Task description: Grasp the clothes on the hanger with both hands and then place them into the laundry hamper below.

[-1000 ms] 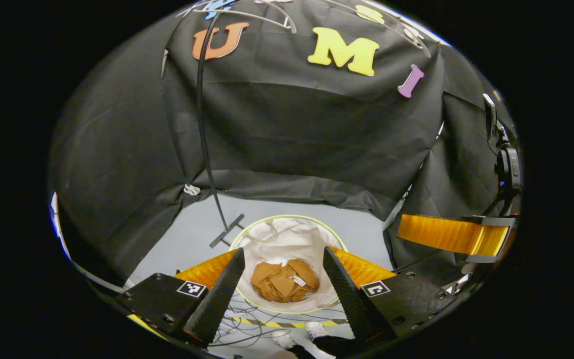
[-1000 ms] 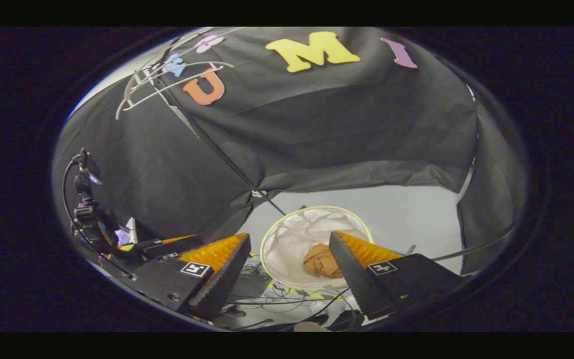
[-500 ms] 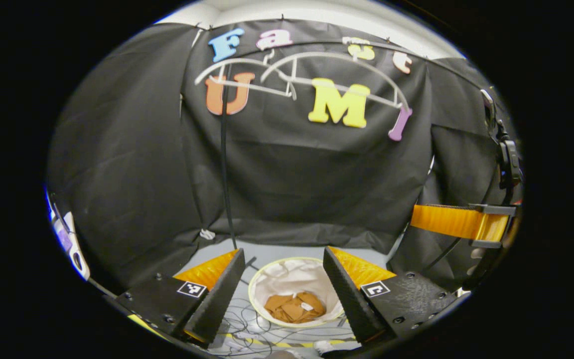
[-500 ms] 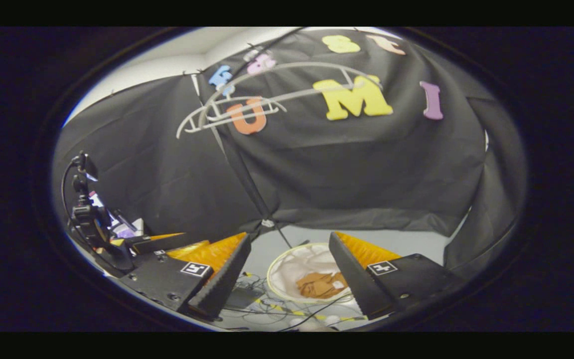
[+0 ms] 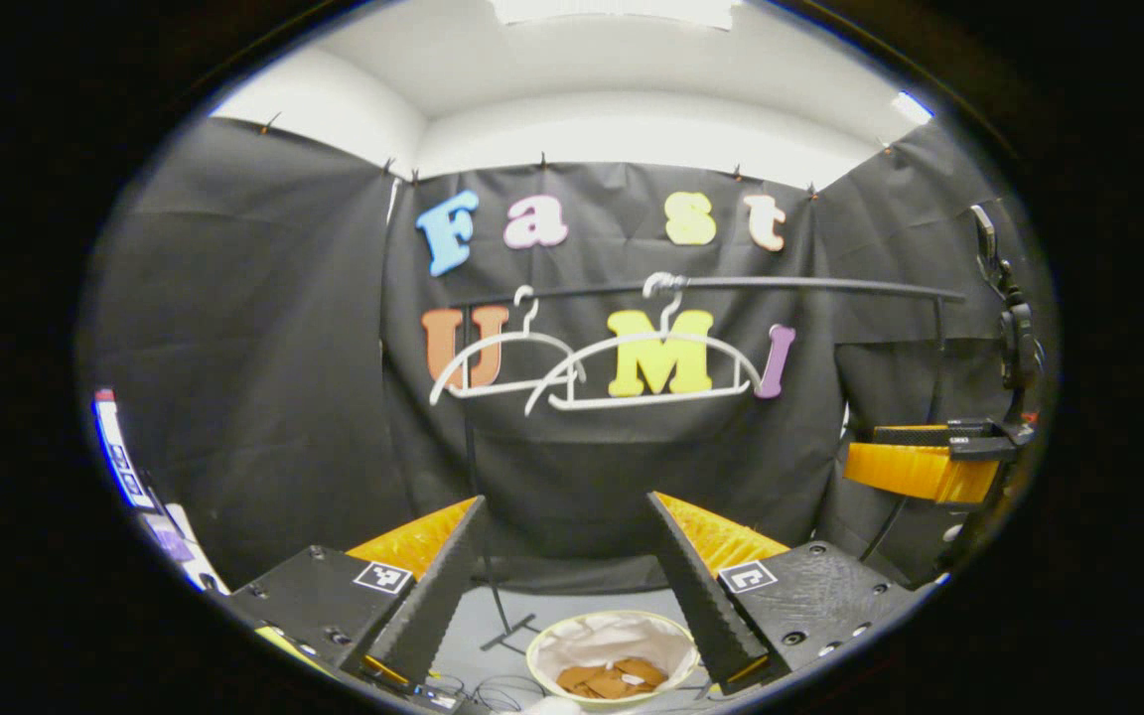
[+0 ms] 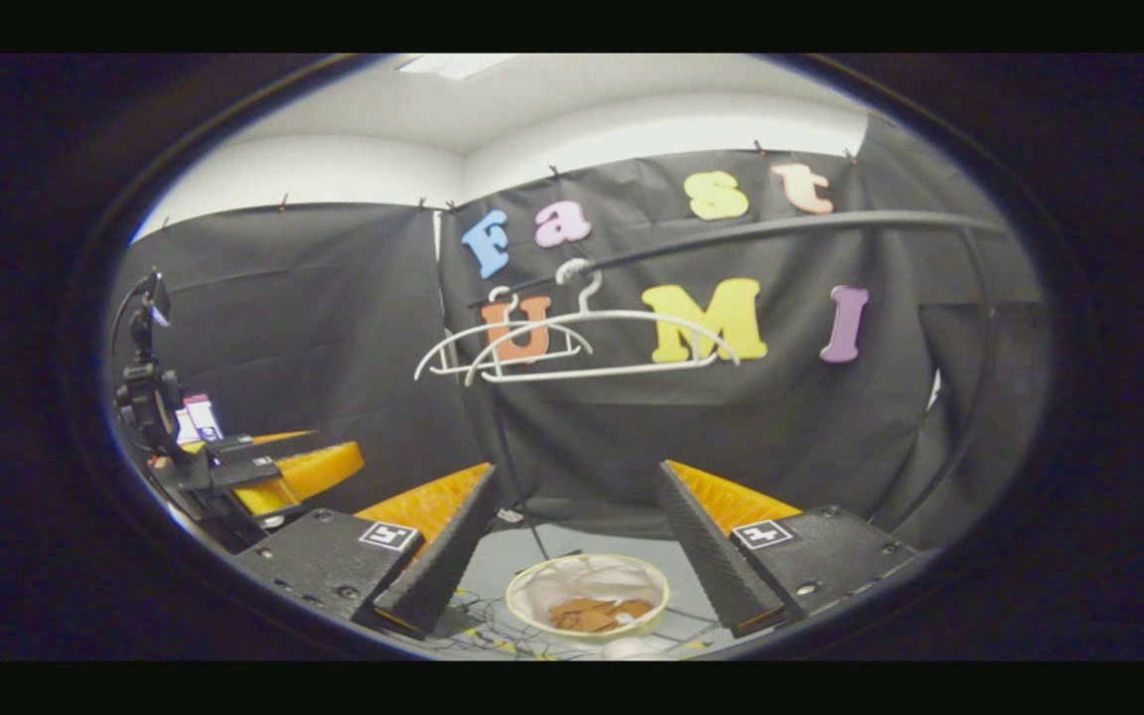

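Observation:
A crumpled brown garment (image 5: 612, 681) (image 6: 590, 612) lies at the bottom of the round white laundry hamper (image 5: 544, 657) (image 6: 522, 596) on the floor. Two bare white hangers (image 5: 646, 382) (image 6: 582, 348) hang from a black rail (image 5: 781, 285) (image 6: 810, 226). My left gripper (image 5: 564, 586) is open, high above the hamper, with nothing between its fingers. My right gripper (image 6: 580, 556) is open too and holds nothing. In the left gripper view, the right gripper (image 5: 915, 462) shows at the right edge. The right gripper view has the left gripper (image 6: 264, 472) at its left.
The black rail rests on a thin upright stand (image 5: 478, 516) with a foot by the hamper. Loose cables (image 6: 493, 606) lie on the grey floor (image 5: 572, 604) in front of the hamper.
Both grippers have risen and tilted up: the hamper with the garment dropped to the bottom of each view, and the hangers and rail came down into the middle. Both stayed open.

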`<control>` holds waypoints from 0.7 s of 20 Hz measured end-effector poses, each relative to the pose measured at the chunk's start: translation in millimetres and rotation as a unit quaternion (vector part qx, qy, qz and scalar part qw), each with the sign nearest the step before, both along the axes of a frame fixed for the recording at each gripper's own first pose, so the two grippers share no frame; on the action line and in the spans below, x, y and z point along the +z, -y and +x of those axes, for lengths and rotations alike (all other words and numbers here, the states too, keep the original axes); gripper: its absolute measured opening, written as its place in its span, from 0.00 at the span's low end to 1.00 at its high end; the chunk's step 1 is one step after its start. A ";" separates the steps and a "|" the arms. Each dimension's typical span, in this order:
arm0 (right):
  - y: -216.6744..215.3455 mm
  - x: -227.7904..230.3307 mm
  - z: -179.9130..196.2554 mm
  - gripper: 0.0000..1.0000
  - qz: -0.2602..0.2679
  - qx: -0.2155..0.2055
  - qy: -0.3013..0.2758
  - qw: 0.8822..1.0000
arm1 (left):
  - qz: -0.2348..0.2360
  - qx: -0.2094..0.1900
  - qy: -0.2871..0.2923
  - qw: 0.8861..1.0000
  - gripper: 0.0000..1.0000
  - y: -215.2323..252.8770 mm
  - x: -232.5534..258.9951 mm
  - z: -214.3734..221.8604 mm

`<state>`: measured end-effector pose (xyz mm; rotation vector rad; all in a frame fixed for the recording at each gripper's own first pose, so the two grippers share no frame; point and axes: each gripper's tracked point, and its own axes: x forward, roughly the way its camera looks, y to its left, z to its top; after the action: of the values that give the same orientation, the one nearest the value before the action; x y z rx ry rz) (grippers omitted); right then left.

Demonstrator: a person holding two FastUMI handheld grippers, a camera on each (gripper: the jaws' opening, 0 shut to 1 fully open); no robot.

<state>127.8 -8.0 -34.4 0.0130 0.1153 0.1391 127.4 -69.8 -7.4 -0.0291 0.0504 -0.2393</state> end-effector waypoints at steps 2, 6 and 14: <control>5.8 26.6 -29.6 1.00 -0.009 0.002 0.039 0.999 | -0.006 0.005 0.026 1.000 1.00 10.3 25.8 -20.9; 36.5 63.5 -80.4 1.00 -0.003 0.000 0.085 0.996 | -0.005 0.021 0.059 0.998 1.00 29.2 63.9 -67.7; 84.0 77.7 -182.2 0.99 -0.025 -0.019 0.140 0.990 | 0.021 0.061 0.093 0.994 0.99 54.9 89.5 -179.8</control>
<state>-54.4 -92.0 43.3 -0.0542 -0.1618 0.0989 -52.4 -124.6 82.1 0.0322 -0.1317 -0.1188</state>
